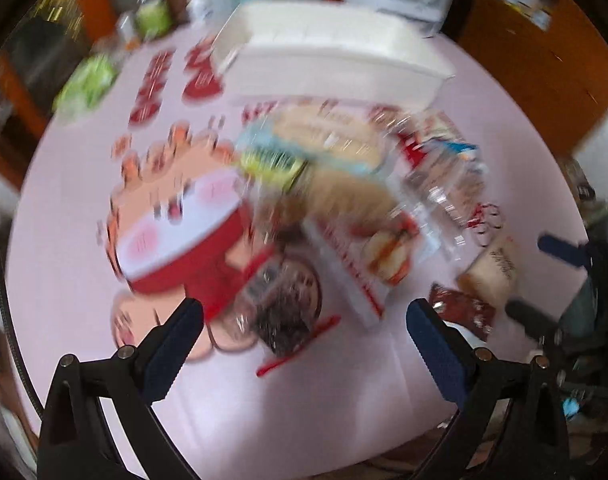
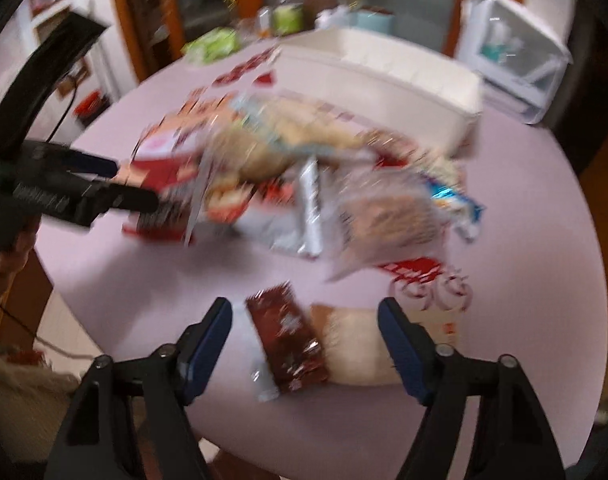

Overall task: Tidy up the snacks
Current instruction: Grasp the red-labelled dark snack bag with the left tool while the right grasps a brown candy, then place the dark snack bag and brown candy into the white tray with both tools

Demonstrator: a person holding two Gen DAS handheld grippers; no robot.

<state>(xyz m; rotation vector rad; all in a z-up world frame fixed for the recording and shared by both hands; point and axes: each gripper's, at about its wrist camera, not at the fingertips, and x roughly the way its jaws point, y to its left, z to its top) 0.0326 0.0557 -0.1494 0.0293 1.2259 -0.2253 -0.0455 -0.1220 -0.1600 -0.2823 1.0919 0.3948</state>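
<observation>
Brown snack bar (image 2: pixel 287 342) lies between the right tongs' (image 2: pixel 305 334) spread jaws

Blurred snack packets (image 2: pixel 304 192) heaped beside white bin (image 2: pixel 404 84)

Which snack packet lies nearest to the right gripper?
The dark brown packet. It lies between the open fingers of the right gripper, beside a beige packet, apart from the heap of snacks further back on the table.
</observation>
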